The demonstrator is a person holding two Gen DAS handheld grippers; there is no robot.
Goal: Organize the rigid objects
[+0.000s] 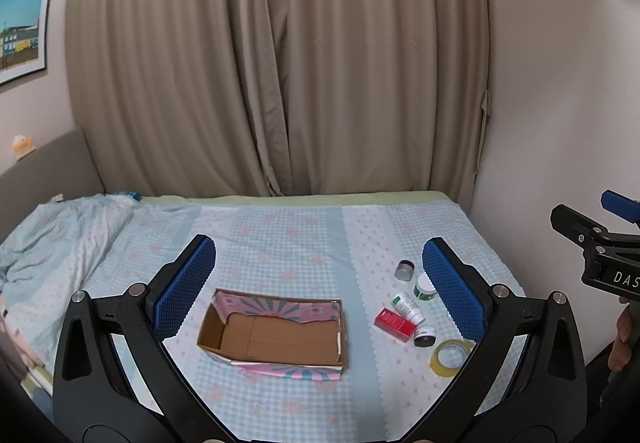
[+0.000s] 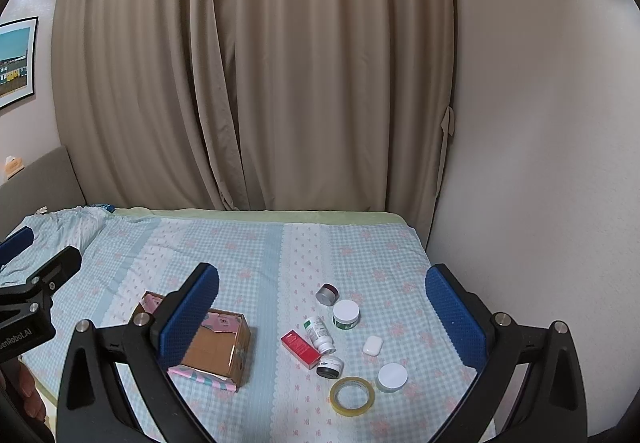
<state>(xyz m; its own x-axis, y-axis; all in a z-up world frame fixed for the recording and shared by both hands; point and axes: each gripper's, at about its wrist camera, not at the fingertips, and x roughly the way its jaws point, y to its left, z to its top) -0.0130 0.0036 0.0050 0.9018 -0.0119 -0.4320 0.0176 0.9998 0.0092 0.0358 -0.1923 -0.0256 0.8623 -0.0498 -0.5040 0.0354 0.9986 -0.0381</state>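
An open cardboard box (image 1: 276, 335) with a pink patterned outside lies empty on the bed; it also shows in the right wrist view (image 2: 216, 351). To its right lie a red box (image 2: 300, 349), a white bottle (image 2: 320, 335), a green-and-white jar (image 2: 346, 315), a silver jar (image 2: 327, 294), a dark jar (image 2: 330, 366), a tape roll (image 2: 352, 395), a white earbud case (image 2: 373, 345) and a white-lidded jar (image 2: 393, 377). My left gripper (image 1: 320, 283) is open above the box. My right gripper (image 2: 322, 307) is open above the small items.
The bed has a light blue checked sheet (image 1: 288, 239). A rumpled blanket (image 1: 60, 239) lies at its left. Beige curtains (image 1: 280, 63) hang behind, a wall (image 2: 540, 163) runs along the right. The other gripper shows at the right edge (image 1: 608, 251).
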